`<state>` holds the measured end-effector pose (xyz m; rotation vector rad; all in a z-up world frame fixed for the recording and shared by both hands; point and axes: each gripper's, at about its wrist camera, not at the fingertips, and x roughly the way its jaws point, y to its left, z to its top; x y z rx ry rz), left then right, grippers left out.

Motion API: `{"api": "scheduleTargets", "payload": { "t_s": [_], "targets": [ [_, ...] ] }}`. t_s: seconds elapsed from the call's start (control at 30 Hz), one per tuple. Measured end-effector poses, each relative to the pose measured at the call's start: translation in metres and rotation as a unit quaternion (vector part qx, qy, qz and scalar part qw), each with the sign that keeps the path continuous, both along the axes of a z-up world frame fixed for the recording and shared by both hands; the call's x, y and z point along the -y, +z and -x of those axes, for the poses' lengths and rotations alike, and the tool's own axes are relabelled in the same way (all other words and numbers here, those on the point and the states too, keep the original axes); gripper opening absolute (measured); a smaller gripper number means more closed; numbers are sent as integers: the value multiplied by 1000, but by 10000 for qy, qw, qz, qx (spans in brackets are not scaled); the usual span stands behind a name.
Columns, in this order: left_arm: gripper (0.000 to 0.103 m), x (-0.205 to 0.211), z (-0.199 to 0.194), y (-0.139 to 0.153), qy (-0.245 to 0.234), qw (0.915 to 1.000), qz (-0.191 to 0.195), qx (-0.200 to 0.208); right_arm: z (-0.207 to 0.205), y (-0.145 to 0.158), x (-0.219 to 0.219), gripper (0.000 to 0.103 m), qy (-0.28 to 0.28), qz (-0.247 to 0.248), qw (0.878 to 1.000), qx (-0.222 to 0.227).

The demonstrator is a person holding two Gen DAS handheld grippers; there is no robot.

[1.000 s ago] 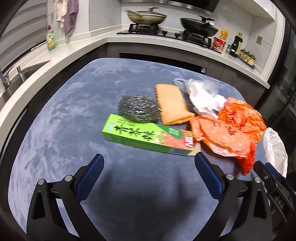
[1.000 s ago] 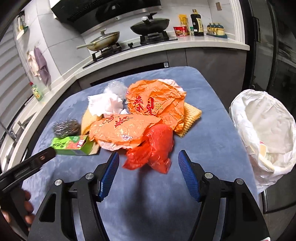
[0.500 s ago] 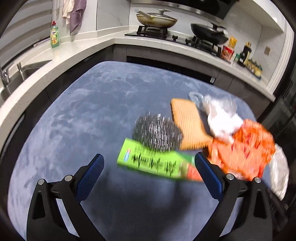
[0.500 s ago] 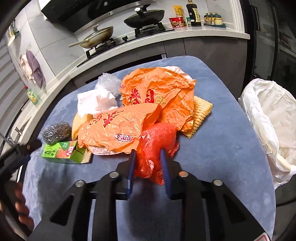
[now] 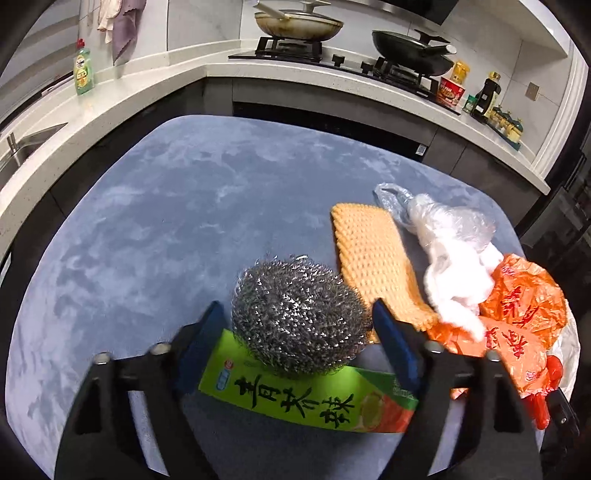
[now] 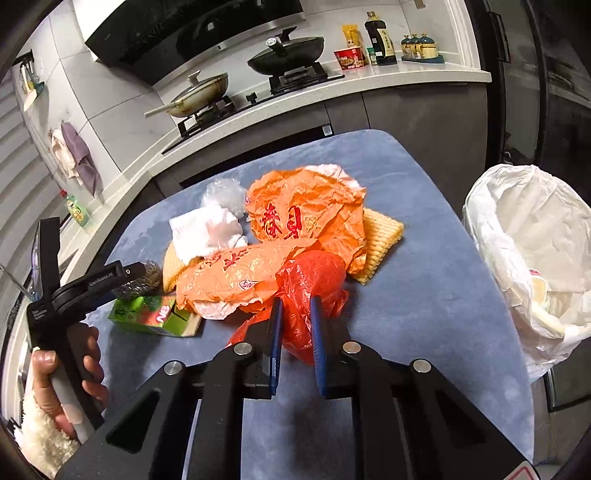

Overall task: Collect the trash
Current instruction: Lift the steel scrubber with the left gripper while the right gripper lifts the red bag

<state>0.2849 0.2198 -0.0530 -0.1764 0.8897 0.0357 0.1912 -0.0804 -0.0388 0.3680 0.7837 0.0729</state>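
On the blue table a green carton [image 5: 306, 400] lies lengthwise between the fingers of my left gripper [image 5: 299, 332], whose jaws stand at its two ends; contact is unclear. A steel scourer [image 5: 299, 314] sits just beyond it. My right gripper [image 6: 295, 310] is shut on a red plastic bag [image 6: 310, 280]. Behind lie orange bags [image 6: 306, 218], white tissue [image 6: 207, 229], a clear bag [image 5: 443, 214] and yellow cloths [image 5: 373, 254]. The carton also shows in the right wrist view [image 6: 155, 314].
A white-lined trash bin [image 6: 532, 236] stands off the table's right edge. The kitchen counter with hob, pans [image 5: 299, 24] and bottles runs behind. A sink [image 5: 22, 144] is at far left. The left half of the blue table [image 5: 147, 229] is bare.
My left gripper moved forward over the green carton and its jaws narrowed around it. My right gripper closed on the red bag and stays shut on it.
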Motion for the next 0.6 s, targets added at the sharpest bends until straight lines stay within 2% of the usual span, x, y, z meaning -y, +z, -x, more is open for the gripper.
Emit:
{"api": "scheduleTargets", "payload": {
  "t_s": [0.07,0.13,0.27,0.43,0.6],
  "targets": [
    [63,1,4,4,-1,10000,-4,75,5,4,4,14,-25,-16,10000,59],
    [59,3,7,8,-19,9999,-72,121,10,10,9,14,-67,-47,9999,136],
    [41,8,18,21,-45,9996,-91,258,17,23,17,14,-121,-94,9994,312],
    [38,17,28,29,-165,9994,-111,287,26,36,26,14,-163,-173,9987,461],
    [26,28,43,34,-281,9991,-56,310,35,39,32,14,-186,-210,9984,499]
  ]
}}
